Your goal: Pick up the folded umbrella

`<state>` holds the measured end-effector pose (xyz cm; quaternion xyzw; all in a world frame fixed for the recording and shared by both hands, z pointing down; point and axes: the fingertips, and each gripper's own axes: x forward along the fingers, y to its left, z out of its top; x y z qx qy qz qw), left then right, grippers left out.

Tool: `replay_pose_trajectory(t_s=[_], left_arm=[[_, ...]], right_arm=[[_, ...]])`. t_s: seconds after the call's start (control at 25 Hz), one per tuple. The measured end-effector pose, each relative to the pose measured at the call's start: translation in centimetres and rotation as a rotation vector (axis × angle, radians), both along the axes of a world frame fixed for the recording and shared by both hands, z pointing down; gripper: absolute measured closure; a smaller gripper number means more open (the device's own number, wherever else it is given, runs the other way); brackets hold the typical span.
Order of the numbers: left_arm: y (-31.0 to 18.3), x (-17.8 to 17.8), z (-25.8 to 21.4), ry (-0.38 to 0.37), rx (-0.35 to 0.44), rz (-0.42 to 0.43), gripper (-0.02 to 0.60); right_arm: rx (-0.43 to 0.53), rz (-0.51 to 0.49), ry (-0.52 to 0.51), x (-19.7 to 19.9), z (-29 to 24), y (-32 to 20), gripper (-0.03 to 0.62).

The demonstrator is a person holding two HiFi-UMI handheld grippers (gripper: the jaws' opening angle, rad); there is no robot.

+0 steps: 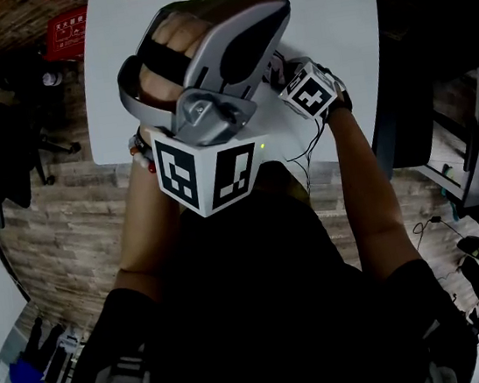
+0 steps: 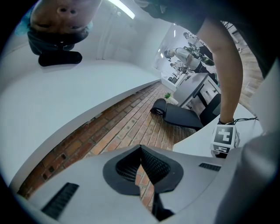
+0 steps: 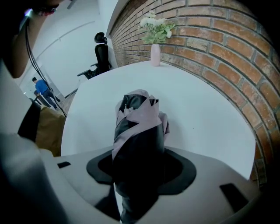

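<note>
We are squeezing right gripper (image 3: 139, 168) jaws on folded umbrella (image 3: 138, 118), white table (image 3: 201, 109) under it. Left gripper (image 2: 141, 168) jaws pressing together, empty.

Blk umbrella (image 3: 138, 131) w/ pink trim; white table (image 3: 205, 113); red-brick wall (image 3: 227, 48).

White table (image 1: 330, 14), top mostly bare. Right gripper view:
- Pink vase (image 3: 155, 54) at 12 o'clock on the table's far rim, upright, holding white flowers (image 3: 155, 24).
- Brick wall (image 3: 218, 48) just behind the vase, running round to 3 o'clock.
- Black office chair (image 3: 101, 54) at 11 o'clock, off the table.
- Person in blue (image 3: 43, 89) at 9 o'clock, well beyond.

Head view:
- Red box (image 1: 67, 32) at 11 o'clock, just beside the table's corner.
- Plank floor (image 1: 59, 229) at 9 o'clock.
</note>
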<state>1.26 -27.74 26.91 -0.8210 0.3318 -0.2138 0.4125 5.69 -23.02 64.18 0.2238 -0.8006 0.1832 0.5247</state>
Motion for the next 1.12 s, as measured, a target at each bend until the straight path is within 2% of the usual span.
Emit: replay_pose_trajectory(t_s=[0.84, 1.12], left_arm=[[-0.54, -0.53, -0.14, -0.010, 0.008, -0.011, 0.568], [-0.49, -0.76, -0.27, -0.020, 0.010, -0.020, 0.569]], right_arm=[[0.009, -0.002, -0.008, 0.12, 0.04, 0.00, 0.341], [0.026, -0.028, -0.008, -0.01, -0.18, 0.30, 0.360]])
